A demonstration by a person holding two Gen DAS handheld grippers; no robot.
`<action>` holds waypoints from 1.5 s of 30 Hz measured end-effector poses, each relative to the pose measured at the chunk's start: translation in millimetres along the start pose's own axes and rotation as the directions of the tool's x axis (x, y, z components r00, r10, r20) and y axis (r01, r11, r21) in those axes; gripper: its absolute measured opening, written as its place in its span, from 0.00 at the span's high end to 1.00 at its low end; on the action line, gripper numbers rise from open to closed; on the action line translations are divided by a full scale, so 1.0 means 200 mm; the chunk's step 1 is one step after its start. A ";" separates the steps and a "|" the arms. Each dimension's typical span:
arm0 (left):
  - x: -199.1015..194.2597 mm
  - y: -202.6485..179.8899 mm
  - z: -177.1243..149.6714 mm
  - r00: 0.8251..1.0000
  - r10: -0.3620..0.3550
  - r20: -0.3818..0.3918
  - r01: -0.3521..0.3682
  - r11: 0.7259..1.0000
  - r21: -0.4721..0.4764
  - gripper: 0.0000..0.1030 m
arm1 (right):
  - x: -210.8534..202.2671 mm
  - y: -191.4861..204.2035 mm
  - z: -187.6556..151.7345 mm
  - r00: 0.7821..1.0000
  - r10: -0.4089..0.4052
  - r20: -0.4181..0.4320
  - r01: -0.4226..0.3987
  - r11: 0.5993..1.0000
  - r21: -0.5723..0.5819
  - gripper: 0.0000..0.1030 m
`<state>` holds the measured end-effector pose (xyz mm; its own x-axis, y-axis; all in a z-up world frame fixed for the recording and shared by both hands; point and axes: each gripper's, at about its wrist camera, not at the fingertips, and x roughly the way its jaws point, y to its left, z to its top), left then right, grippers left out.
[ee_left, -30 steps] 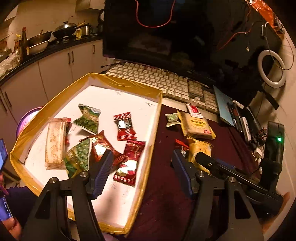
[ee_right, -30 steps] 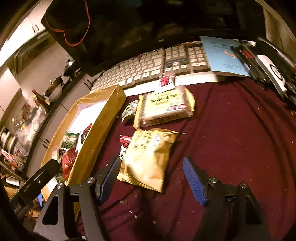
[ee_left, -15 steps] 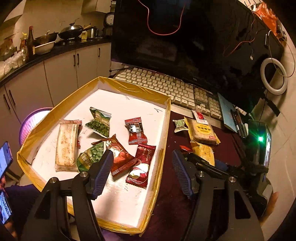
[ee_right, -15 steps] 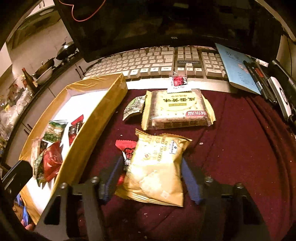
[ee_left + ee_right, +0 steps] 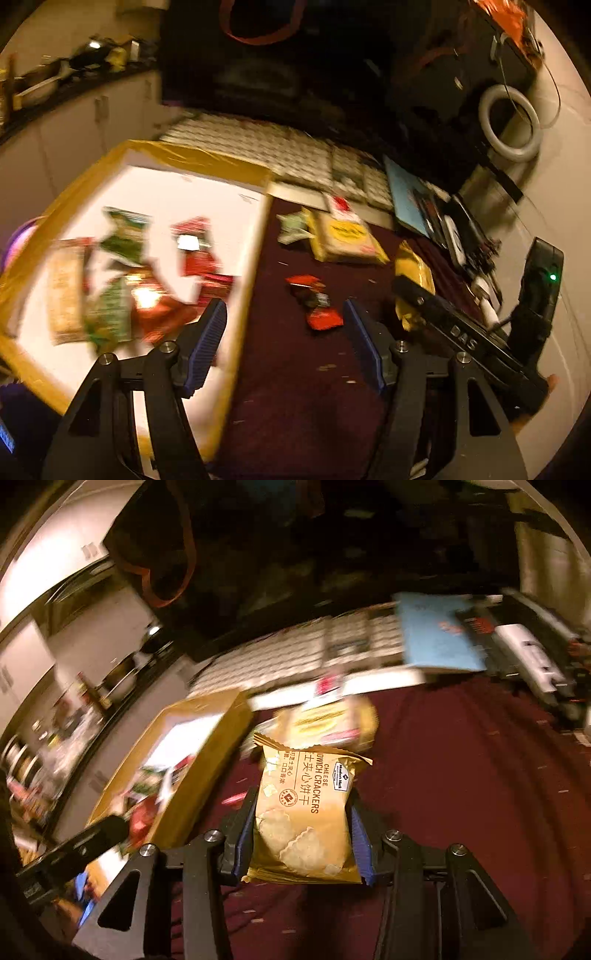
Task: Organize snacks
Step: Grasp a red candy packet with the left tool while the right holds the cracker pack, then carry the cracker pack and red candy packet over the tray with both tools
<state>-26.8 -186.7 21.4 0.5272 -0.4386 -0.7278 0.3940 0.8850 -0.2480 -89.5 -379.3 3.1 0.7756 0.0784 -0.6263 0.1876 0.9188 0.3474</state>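
One yellow-rimmed tray [image 5: 255,254] fills the left of the left wrist view; its blurred contents cannot be counted. On the dark red table [image 5: 295,387] at centre lie one red snack packet [image 5: 314,306], one yellow biscuit pack [image 5: 345,240] and one small green packet [image 5: 293,229]. The right hand-held gripper [image 5: 303,834], jaws just closing, clamps one cheese cracker bag [image 5: 306,812] at lower centre. The left hand-held gripper [image 5: 282,341] stands open and empty.

The right gripper [image 5: 302,834] points down at a slant, its jaws just closing, blue pads [image 5: 357,840] pressing both sides of the cheese sandwich crackers packet [image 5: 304,812] between them; the left gripper [image 5: 284,343] tilts down too, jaws spread wide, nothing between them.
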 end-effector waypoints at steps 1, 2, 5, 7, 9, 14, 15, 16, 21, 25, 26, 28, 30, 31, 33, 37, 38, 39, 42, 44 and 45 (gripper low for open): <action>0.06 -0.05 0.02 1.000 0.011 -0.025 -0.010 1.000 0.017 0.37 | 0.00 -0.03 0.01 1.000 -0.020 0.007 0.019 1.000 0.011 0.56; 0.11 -0.08 0.03 0.999 0.023 -0.041 -0.022 0.999 0.033 0.37 | 0.00 -0.07 0.01 0.999 -0.032 0.005 0.032 0.999 0.038 0.56; 0.26 -0.16 0.06 0.989 0.108 -0.099 -0.101 0.992 0.076 0.39 | 0.00 -0.12 -0.01 1.000 0.003 0.017 -0.004 0.996 0.084 0.56; 0.36 -0.21 0.08 0.981 0.138 -0.139 -0.123 0.986 0.109 0.46 | -0.03 -0.12 -0.01 0.999 0.023 0.049 -0.027 0.997 0.075 0.56; 0.42 -0.25 0.07 0.973 0.171 -0.157 -0.150 0.979 0.140 0.49 | -0.03 -0.10 -0.01 0.998 0.017 0.053 -0.020 0.998 0.056 0.56; 0.50 -0.23 0.03 0.957 0.230 -0.178 -0.203 0.967 0.157 0.58 | -0.02 -0.10 -0.01 0.998 0.036 0.041 -0.038 0.998 0.046 0.56; 0.50 -0.23 0.02 0.960 0.226 -0.167 -0.202 0.968 0.152 0.58 | -0.02 -0.11 0.00 0.998 0.039 0.041 -0.042 0.998 0.052 0.56; 0.50 -0.23 0.01 0.960 0.227 -0.163 -0.203 0.967 0.154 0.58 | -0.01 -0.11 -0.01 0.998 0.039 0.041 -0.041 0.998 0.056 0.56; 0.49 -0.24 0.00 0.966 0.217 -0.142 -0.190 0.965 0.181 0.78 | -0.01 -0.10 -0.01 0.998 0.046 0.041 -0.048 0.998 0.042 0.56; 0.44 -0.23 -0.01 0.978 0.147 -0.147 -0.122 0.978 0.167 0.79 | -0.03 -0.08 -0.02 0.997 0.043 0.057 -0.044 0.999 0.019 0.56; 0.41 -0.23 -0.02 0.983 0.116 -0.139 -0.095 0.984 0.152 0.79 | -0.03 -0.08 -0.01 0.998 0.043 0.056 -0.044 0.999 0.016 0.56; 0.32 -0.21 -0.02 0.993 0.066 -0.096 -0.054 0.991 0.121 0.79 | -0.03 -0.07 -0.01 0.997 0.055 0.054 -0.056 0.998 0.011 0.56; 0.24 -0.17 -0.01 0.998 0.019 -0.066 -0.014 0.996 0.084 0.79 | -0.04 -0.06 -0.02 0.996 0.070 0.059 -0.070 0.998 0.000 0.56; 0.19 -0.14 0.00 0.999 -0.006 -0.047 0.009 0.998 0.058 0.79 | -0.05 -0.06 -0.02 0.995 0.078 0.062 -0.077 0.997 -0.009 0.56; 0.10 -0.10 0.03 1.000 -0.019 -0.004 0.020 0.999 0.033 0.79 | -0.05 -0.04 -0.02 0.995 0.081 0.063 -0.080 0.997 -0.020 0.56; -0.05 0.04 0.10 0.997 -0.029 0.076 0.031 0.999 -0.030 0.79 | -0.06 0.06 0.01 0.993 0.112 0.037 -0.111 0.993 -0.045 0.56; -0.08 0.07 0.11 0.995 -0.033 0.091 0.037 0.998 -0.045 0.79 | -0.06 0.10 0.03 0.991 0.131 0.030 -0.129 0.990 -0.048 0.56; -0.10 0.11 0.13 0.994 -0.031 0.104 0.037 0.998 -0.058 0.79 | -0.06 0.13 0.04 0.989 0.147 0.024 -0.146 0.988 -0.052 0.56; -0.13 0.22 0.19 0.992 -0.011 0.124 0.023 0.995 -0.093 0.79 | 0.00 0.29 0.12 0.987 0.158 -0.012 -0.159 0.983 -0.094 0.56; -0.13 0.32 0.24 0.991 0.017 0.131 -0.001 0.993 -0.118 0.79 | 0.06 0.39 0.16 0.980 0.190 -0.052 -0.194 0.974 -0.115 0.56; -0.12 0.36 0.26 0.990 0.036 0.134 -0.019 0.991 -0.129 0.79 | 0.10 0.43 0.17 0.976 0.204 -0.075 -0.212 0.970 -0.119 0.56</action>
<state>28.4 -119.9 54.1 0.6369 -0.4233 -0.6444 0.2836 0.9058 -0.3147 -37.5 -312.9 44.5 0.7499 0.2935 -0.5928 -0.0548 0.9206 0.3866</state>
